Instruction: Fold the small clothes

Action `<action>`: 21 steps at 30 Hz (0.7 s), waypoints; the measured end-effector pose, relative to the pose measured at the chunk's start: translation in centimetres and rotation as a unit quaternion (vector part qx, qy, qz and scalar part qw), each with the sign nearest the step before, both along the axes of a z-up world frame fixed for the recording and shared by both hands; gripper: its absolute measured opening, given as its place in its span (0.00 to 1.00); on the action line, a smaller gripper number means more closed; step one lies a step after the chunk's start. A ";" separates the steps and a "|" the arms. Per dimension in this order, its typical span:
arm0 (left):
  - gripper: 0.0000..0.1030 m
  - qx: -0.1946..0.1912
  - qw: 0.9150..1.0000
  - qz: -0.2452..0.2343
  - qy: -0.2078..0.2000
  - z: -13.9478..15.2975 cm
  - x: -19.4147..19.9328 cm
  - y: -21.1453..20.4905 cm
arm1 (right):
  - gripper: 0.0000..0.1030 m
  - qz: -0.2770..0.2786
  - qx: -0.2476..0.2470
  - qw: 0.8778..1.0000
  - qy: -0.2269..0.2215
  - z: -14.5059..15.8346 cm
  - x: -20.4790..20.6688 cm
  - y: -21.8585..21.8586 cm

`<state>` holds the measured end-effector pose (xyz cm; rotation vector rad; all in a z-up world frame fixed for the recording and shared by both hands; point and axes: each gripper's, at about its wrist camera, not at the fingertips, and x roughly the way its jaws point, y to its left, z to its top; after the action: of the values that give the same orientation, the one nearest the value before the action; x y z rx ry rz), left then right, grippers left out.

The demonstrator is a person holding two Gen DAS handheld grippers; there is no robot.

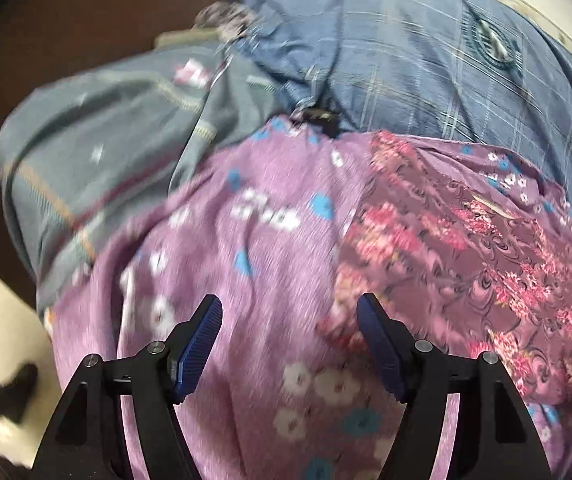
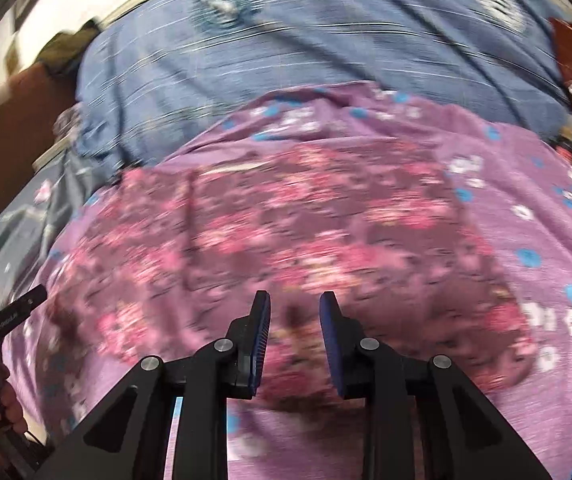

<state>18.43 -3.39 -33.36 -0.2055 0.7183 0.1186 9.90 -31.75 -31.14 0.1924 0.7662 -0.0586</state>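
floral garment (image 2: 286, 232) motion-blurred, purple sheet (image 1: 245, 240) cut off below

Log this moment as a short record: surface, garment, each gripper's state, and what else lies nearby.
surface: lilac floral sheet
garment: small maroon cloth with pink flowers, lying flat on the sheet
left gripper: open, nothing between the fingers, over the sheet beside the garment's edge
right gripper: partly open, nothing gripped, above the garment's near edge
nearby: blue checked cloth beyond the sheet; grey-blue cloth to its left
image quality: motion blur in both views
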 end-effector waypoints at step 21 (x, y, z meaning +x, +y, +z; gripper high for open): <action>0.37 -0.049 0.997 -0.062 -0.011 -0.7 2.0 0.1 | 0.29 0.071 0.022 0.997 -0.022 -0.7 0.2 5.0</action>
<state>20.39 -3.28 -34.01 -0.2542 0.7138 -0.0380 10.11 -26.77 -31.81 0.1791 0.7353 0.0972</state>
